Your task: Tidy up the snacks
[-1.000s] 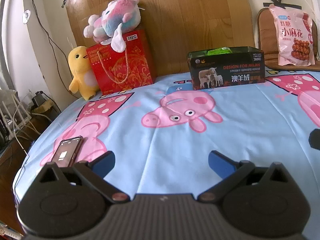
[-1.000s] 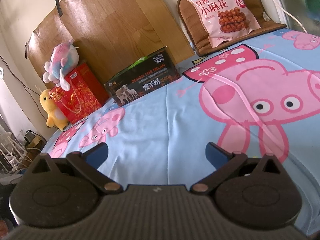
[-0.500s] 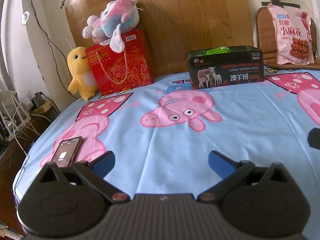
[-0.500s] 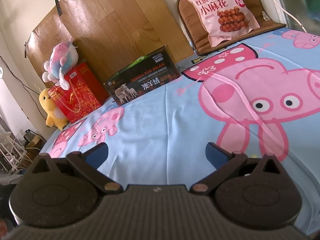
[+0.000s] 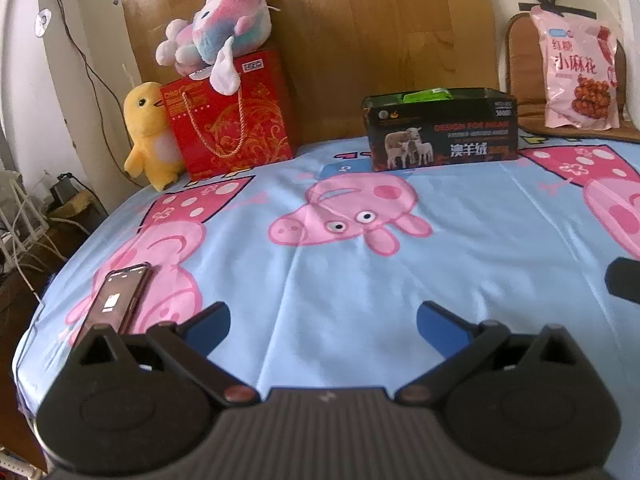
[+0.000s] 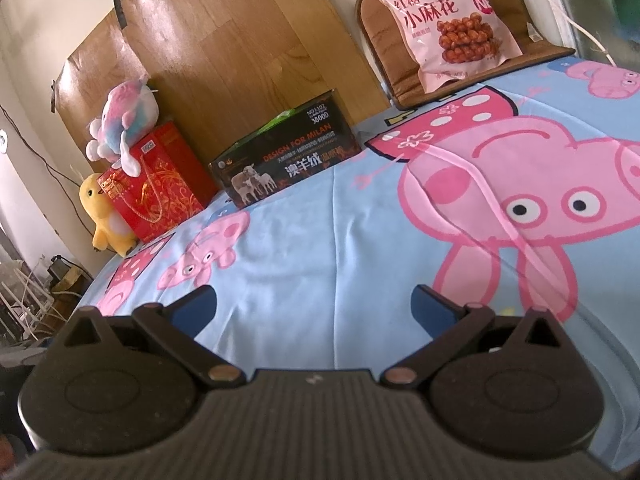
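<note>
Both the left gripper [image 5: 323, 322] and the right gripper [image 6: 314, 303] hover over the blue cartoon-pig bedsheet [image 5: 460, 248] with fingers spread wide and nothing held. The pink snack bag [image 6: 442, 20] leans upright on a brown cushion [image 6: 524, 54] at the far right, well apart from the dark open box [image 6: 286, 160] against the wooden board [image 6: 224, 56]. A phone [image 5: 120, 300] lies just beside the left gripper, and a red gift bag [image 5: 230, 120] topped by a pastel plush [image 5: 216, 38] stands beside a yellow duck plush [image 5: 148, 136], all clear of bare sheet ahead.
</note>
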A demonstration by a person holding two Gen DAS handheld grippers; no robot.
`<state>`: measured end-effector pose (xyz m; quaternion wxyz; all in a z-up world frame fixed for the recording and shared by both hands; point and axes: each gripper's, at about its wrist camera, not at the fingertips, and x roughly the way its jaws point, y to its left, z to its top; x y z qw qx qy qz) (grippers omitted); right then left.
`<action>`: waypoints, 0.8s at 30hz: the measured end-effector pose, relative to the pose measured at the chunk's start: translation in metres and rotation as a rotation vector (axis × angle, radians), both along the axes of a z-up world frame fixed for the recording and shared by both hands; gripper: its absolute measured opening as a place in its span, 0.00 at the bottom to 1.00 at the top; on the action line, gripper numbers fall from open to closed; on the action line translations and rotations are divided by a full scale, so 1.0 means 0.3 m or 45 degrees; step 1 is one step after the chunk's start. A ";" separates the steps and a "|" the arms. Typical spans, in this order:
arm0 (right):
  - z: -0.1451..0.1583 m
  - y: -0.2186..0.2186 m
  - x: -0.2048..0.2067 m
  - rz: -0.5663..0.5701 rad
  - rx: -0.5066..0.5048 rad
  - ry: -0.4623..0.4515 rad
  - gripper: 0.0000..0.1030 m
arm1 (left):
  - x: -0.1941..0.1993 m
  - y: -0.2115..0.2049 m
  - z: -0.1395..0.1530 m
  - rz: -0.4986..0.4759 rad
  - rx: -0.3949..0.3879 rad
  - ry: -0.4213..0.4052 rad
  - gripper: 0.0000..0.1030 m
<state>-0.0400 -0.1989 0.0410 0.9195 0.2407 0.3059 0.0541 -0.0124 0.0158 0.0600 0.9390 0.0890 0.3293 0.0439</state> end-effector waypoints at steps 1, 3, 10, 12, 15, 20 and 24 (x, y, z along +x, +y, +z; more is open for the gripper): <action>0.000 0.000 -0.001 -0.001 -0.003 -0.002 1.00 | -0.003 0.000 0.003 -0.002 -0.001 -0.007 1.00; -0.001 0.001 0.002 -0.003 -0.003 0.001 1.00 | -0.005 -0.001 0.007 -0.009 -0.001 -0.019 1.00; 0.004 0.018 0.005 0.026 -0.014 0.002 1.00 | -0.008 0.005 0.016 -0.008 -0.022 -0.028 1.00; 0.004 0.020 0.001 0.032 -0.021 0.000 1.00 | -0.007 0.005 0.010 -0.009 -0.024 -0.019 1.00; 0.001 0.018 0.003 0.034 -0.020 0.007 1.00 | -0.002 0.002 0.001 -0.005 -0.020 -0.006 1.00; -0.001 0.018 0.002 0.043 -0.015 0.009 1.00 | -0.007 0.003 0.000 -0.005 -0.024 -0.009 1.00; 0.005 0.025 -0.002 0.056 -0.019 -0.005 1.00 | -0.004 0.005 -0.004 -0.008 -0.037 0.005 1.00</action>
